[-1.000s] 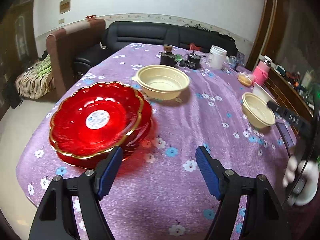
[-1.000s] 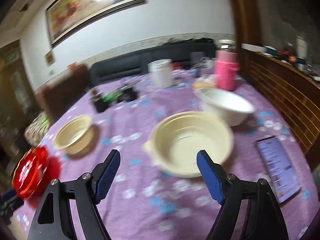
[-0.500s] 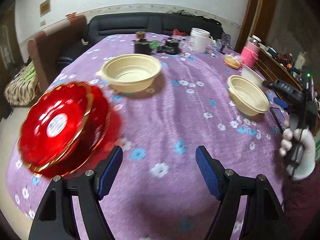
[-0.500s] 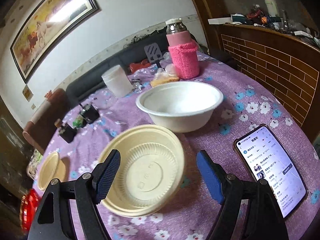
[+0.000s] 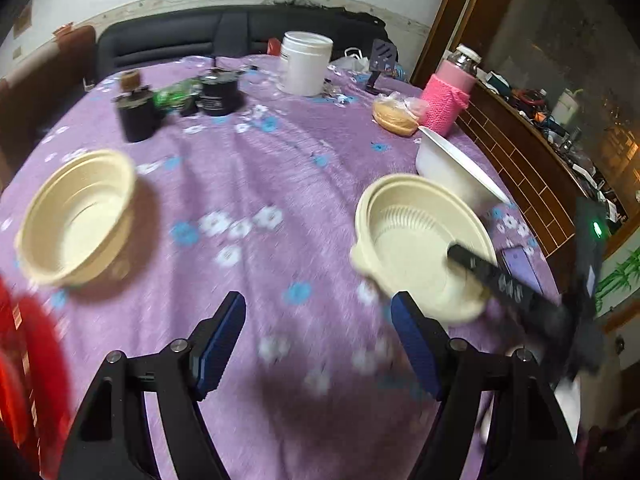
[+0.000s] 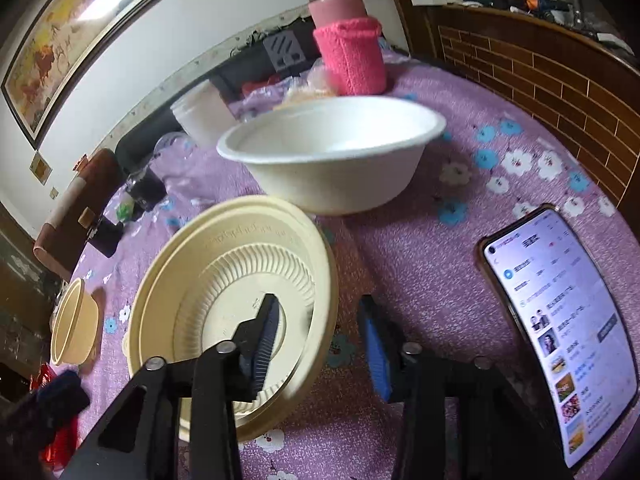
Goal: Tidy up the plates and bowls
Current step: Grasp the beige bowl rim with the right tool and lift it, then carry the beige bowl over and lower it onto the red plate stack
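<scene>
Right gripper (image 6: pixel 320 336) jaws closing astride the cream bowl (image 6: pixel 224 292) rim.

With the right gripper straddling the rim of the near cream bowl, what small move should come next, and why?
Probably finish the squeeze, then lift. The right gripper has one finger inside the cream bowl and one outside its wall, jaws closing, a gap still showing. The white bowl sits just behind, so lift straight up.

No legible text on anything.
</scene>
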`<state>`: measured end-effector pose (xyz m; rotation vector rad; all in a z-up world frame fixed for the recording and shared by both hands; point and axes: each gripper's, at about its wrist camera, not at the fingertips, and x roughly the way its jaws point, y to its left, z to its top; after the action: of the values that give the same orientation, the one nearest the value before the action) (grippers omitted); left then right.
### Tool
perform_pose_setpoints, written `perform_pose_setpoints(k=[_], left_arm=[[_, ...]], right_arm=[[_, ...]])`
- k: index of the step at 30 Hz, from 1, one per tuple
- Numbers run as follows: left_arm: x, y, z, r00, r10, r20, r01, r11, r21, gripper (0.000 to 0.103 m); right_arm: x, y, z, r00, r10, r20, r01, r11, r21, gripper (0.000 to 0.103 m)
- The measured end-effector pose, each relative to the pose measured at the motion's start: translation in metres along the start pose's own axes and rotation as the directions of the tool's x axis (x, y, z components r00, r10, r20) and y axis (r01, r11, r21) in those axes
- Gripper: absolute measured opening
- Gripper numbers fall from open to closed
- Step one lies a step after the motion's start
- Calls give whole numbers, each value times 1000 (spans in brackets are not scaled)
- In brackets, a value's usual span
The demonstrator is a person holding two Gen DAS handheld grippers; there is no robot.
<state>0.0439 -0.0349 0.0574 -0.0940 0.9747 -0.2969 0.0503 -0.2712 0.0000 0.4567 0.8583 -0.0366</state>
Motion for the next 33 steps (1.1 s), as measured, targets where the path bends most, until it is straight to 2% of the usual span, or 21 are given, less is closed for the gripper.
perform_pose_setpoints(k=[3,7,9,11,12,13,15,24,33], left_arm=[[25,-1,16,998,-49,-40,47,998,-34,74],[55,-4,24,994,-48,-99,43,998,-48,74],[67,-4,23,989,-61,-135,54,997,-54,73],[75,-8,20,985,-70,-157,63,997,-46,60],[73,-13,19,989,-46,-141,45,999,-10,54],[74,-17,19,988,-47,-148,50,999,16,35],[70,-21,17,988,-25,-154,31,999,38,29],[32,-17,1,994,46,-94,-40,997,64,28],[-2,4,-31,995,69,-78,-68,998,10,28]], right_arm=[[3,2,-2,1000,4,-11,-4,1000,-6,31],[5,7,-3,999,23,-22,-23,999,-22,23],[6,12,-5,999,29,-28,-30,999,-37,23],[7,16,-6,998,52,-38,-54,997,-46,21],[7,18,-7,997,68,-46,-70,996,-51,19],[7,20,-9,995,86,-54,-89,994,-58,18],[7,26,-12,996,70,-50,-74,993,-87,17],[-4,41,-22,983,180,-40,-183,974,-134,16],[-9,68,-38,965,254,-63,-261,940,-220,16]])
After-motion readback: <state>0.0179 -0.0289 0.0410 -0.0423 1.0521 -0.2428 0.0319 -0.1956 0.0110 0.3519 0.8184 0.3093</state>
